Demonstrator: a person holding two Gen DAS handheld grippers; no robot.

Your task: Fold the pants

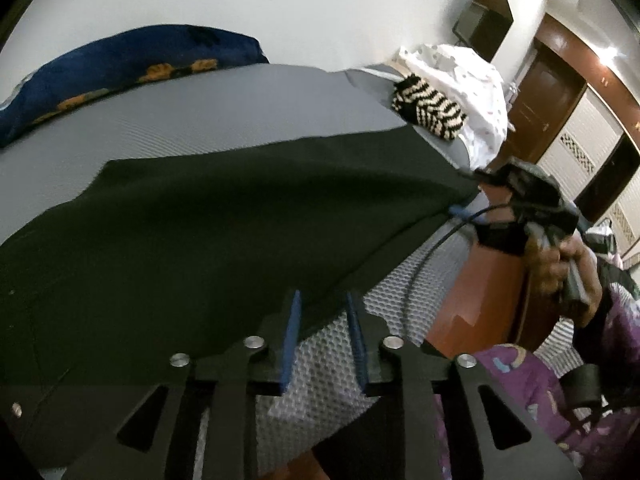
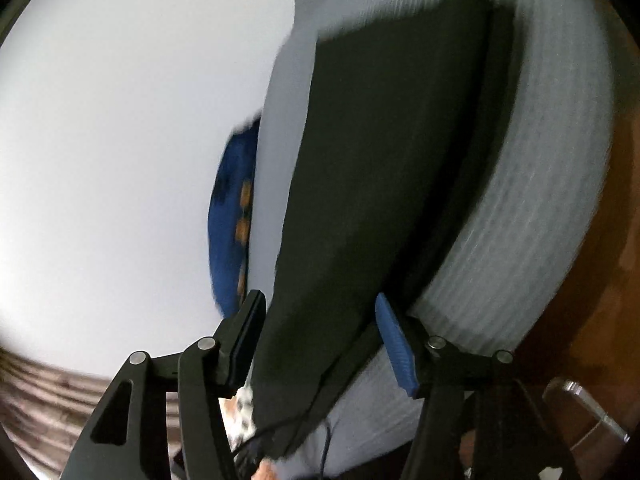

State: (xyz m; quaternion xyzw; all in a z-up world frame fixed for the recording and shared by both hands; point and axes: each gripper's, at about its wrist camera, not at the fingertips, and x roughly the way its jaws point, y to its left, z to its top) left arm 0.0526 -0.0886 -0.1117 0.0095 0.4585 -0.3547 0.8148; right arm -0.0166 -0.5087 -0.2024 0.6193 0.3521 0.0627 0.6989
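On the grey textured mattress [image 1: 224, 120] the dark pants [image 1: 192, 232] lie spread flat, running lengthwise along the near edge of the bed, one end reaching the bed corner where the right gripper [image 1: 486, 178] sits.

Fabric: matte, thin, no visible stiffness; edges follow the mattress contour. Judged light, limp, not slippery against the ribbed mattress cover. Will drape and sag between two hold points, so needs both ends or both corners taken at once to carry a clean fold. Nothing fragile.

Left gripper [image 1: 324, 332]: jaws apart, blue pads either side of the near hem of the pants, mattress mesh visible through the gap. Not closed on cloth; contact with the hem cannot be confirmed.

Right gripper [image 2: 320, 344]: right wrist view shows jaws wide apart, straddling the narrow end of the pants [image 2: 380, 160], cloth between them but not pinched. View is motion-blurred. From the left wrist view its tip looks to be at the cloth corner; whether it touches, cannot tell.

Suggested hold: pinch the edge at the corners, both layers together, so the layers do not slide apart on lifting.

Surroundings: blue patterned pillow [image 1: 120, 68] at the far side against the white wall [image 1: 280, 8]; striped knitted item [image 1: 430, 110] and white spotted cloth [image 1: 472, 76] at the far corner, clear of the pants.
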